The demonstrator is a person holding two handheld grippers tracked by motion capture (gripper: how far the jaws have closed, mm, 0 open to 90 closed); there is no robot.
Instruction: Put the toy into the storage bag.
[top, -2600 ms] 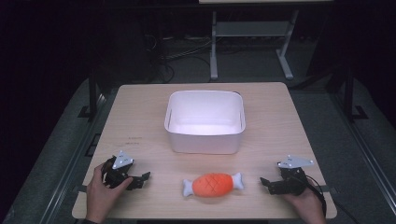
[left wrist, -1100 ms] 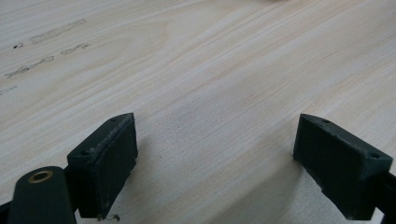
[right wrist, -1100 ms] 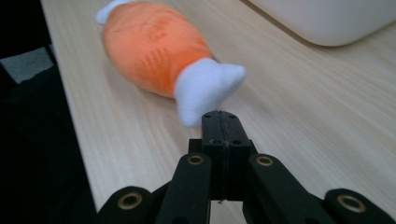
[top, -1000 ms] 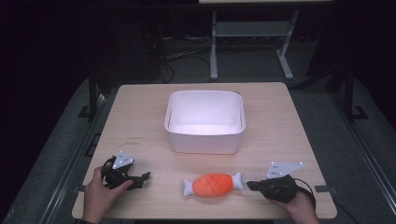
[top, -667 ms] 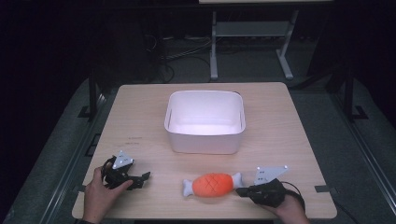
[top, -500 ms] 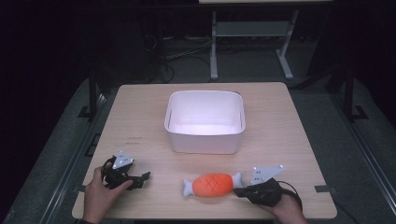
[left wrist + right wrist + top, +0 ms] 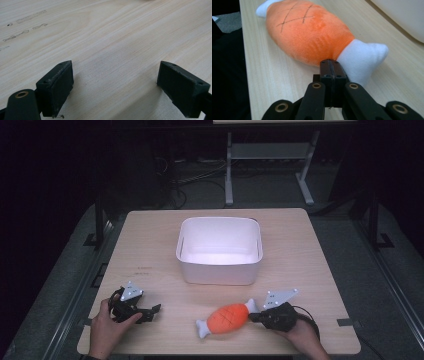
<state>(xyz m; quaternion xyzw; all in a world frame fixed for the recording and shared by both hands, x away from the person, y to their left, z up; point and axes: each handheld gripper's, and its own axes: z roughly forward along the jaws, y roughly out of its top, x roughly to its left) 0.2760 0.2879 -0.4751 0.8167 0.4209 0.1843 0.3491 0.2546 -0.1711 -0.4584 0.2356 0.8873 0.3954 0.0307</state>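
Rt claw [image 7: 331,65] closed, at plush [image 7: 308,31]

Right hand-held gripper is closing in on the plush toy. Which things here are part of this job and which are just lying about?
In the job:
- right hand-held gripper, jaws shut, tips at the toy
- orange plush meat toy
- probably the white bin

Lying about:
- left hand-held gripper, open, resting on the table
- metal stand behind

surface: light wooden table [image 7: 150,235] | on it: white tub [image 7: 220,251] mid-table; orange plush toy [image 7: 227,318] near front edge
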